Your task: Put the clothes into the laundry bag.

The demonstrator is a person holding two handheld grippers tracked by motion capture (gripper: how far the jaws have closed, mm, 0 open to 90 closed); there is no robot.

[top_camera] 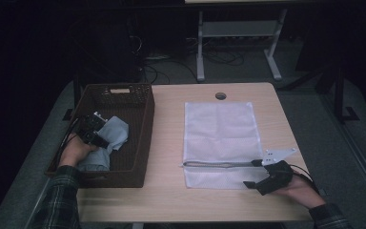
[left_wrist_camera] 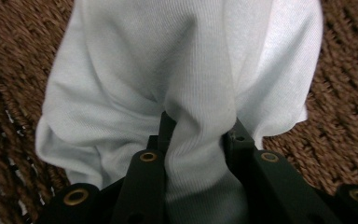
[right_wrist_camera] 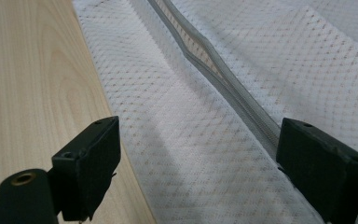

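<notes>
We hold the left gripper (top_camera: 91,131) inside the brown woven basket (top_camera: 138,143) at the left side of the table (top_camera: 167,143). Its jaws are closed on a fold of the pale blue cloth (left_wrist_camera: 186,84), which is pinched between them; the rest of the cloth lies on the basket floor. Our right gripper (right_wrist_camera: 196,163) rests at the near right corner of the white mesh bag (top_camera: 219,129), which lies flat on the table. Its jaws stand wide open, one on each side of the bag's near edge strip, beside the grey zipper (right_wrist_camera: 223,79), and they grip nothing.
</notes>
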